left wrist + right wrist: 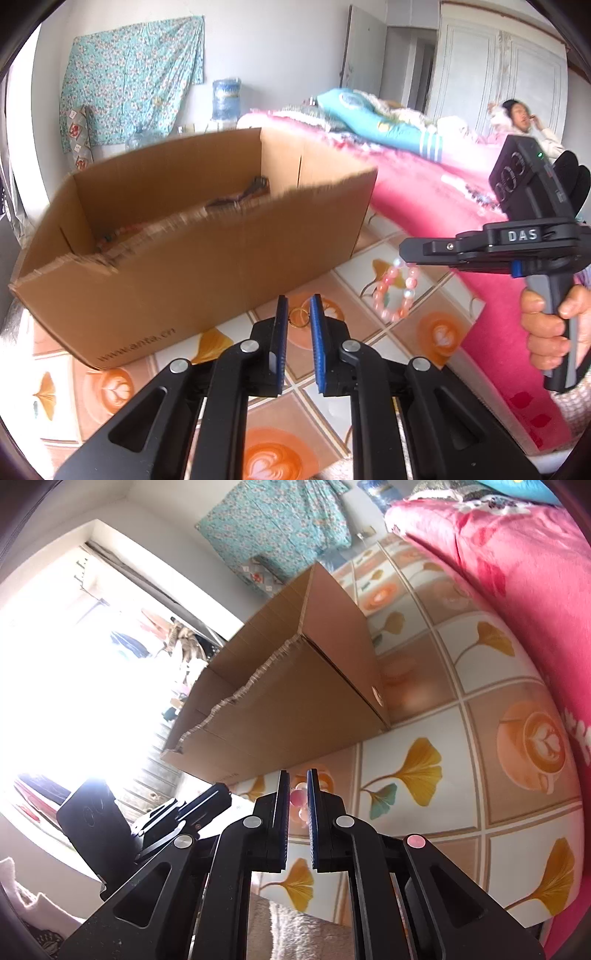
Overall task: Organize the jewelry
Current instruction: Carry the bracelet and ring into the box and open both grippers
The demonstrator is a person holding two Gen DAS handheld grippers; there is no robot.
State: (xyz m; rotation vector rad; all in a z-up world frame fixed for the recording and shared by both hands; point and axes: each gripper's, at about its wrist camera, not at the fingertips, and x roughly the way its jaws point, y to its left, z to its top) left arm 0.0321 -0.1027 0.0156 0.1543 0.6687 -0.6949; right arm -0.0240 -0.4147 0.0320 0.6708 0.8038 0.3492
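Far left in the left wrist view, a floral cloth [129, 85] hangs on the wall, with a water jug [226, 99] to its right. Below them an open box [192, 258] of brown cardboard with a torn front rim sits on the tiled floor [406, 332]; dark and coloured pieces lie inside it, too blurred to name. The floor tiles carry coffee-cup and yellow-leaf prints.

Just in front of the box's right half, the left gripper [298, 317] is held low over the floor. Its blue-padded fingers [281, 325] stand slightly apart, and a small gold ring [298, 318] sits in the gap between the tips. Whether the pads pinch it or it lies on the tile behind them cannot be told.

To the right, the right gripper [410, 254] reaches in sideways above the floor, gripped by a hand [554, 325]. A pink bead bracelet [397, 291] dangles from its tips, clear of the tiles and to the right of the box's front corner. Behind it runs a pink bed [424, 177] with a blue pillow [380, 122], and a person [524, 118] sits at the far right.

In the right wrist view the box [288, 709] fills the left-centre against a bright window [74, 683]. The right gripper [298, 801] has its fingers [283, 805] drawn close together, clamping pink and white beads of the bracelet [297, 799] between the pads. The left gripper's body [177, 819] shows at lower left, and the bed [517, 554] lies along the right edge.
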